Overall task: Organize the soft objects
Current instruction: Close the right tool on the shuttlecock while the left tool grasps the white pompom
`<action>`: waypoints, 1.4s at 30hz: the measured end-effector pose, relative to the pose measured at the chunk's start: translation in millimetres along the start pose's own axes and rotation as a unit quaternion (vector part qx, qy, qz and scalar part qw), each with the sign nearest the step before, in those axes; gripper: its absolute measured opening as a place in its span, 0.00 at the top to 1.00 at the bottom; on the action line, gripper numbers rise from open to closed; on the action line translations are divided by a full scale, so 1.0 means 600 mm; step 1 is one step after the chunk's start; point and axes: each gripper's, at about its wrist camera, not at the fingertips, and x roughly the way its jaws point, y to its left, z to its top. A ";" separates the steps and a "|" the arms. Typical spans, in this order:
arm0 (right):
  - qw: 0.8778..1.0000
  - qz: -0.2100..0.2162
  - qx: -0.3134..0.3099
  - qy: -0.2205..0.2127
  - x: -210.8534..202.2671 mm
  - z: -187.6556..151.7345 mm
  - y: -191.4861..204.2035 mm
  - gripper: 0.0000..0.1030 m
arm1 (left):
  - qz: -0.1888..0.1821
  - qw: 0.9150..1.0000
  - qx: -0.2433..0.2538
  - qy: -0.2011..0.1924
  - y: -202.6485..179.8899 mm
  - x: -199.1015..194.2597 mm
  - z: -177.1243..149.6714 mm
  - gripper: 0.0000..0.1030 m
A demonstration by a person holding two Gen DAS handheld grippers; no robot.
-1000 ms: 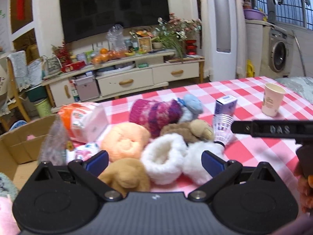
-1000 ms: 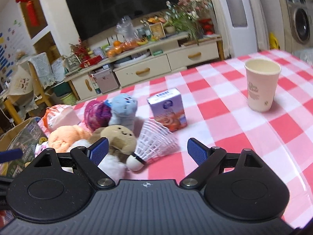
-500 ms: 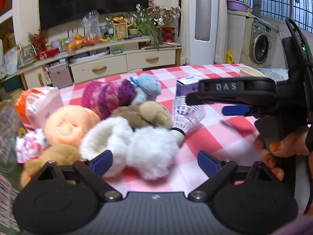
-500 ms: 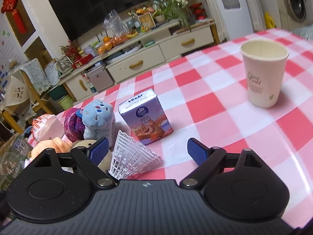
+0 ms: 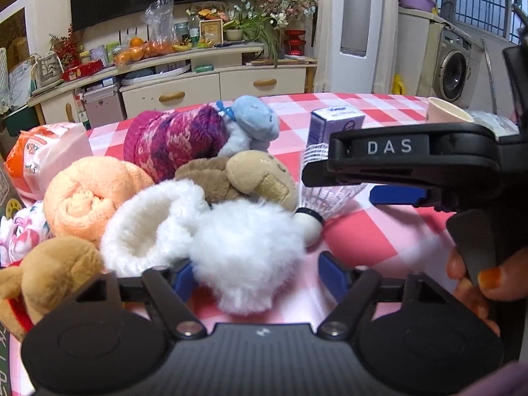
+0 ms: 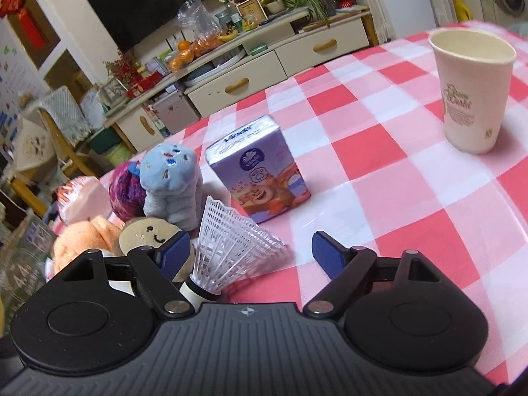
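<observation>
Fingers (image 5: 331, 275) around one white pompom (image 5: 246, 257)

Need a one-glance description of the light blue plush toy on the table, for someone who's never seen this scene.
On the red-and-white checked tablecloth, find the purple tissue pack standing near the middle. The light blue plush toy stands upright just left of it, against the magenta knit hat. It is the only blue soft item, with small coloured stitches on its head.

My left gripper (image 5: 255, 274) now sits lower and closer to the pile, its spread fingers flanking the white fluff (image 5: 244, 250). My right gripper (image 6: 250, 252) has advanced too: the shuttlecock (image 6: 231, 250) now lies between its open fingers, and in the left view it crosses in front of the tissue pack (image 5: 333, 123).
</observation>
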 end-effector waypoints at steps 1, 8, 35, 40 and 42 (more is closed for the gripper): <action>1.000 0.000 -0.004 0.000 0.000 -0.001 0.002 0.02 | 0.002 1.000 -0.002 0.003 0.001 0.003 0.000 0.42; 1.000 -0.007 -0.027 -0.003 0.013 -0.003 0.011 0.23 | 0.000 1.000 -0.026 0.012 0.016 0.011 0.000 0.54; 0.995 0.035 -0.090 0.003 -0.008 -0.002 -0.006 0.05 | -0.066 0.996 -0.055 0.018 0.017 -0.006 -0.011 0.59; 0.995 -0.008 -0.095 0.013 -0.006 -0.012 -0.008 0.05 | -0.075 0.996 -0.049 0.017 0.006 -0.008 -0.011 0.59; 0.995 -0.009 -0.095 0.010 -0.008 -0.016 -0.010 0.05 | -0.077 0.995 -0.054 0.017 0.009 -0.008 -0.011 0.59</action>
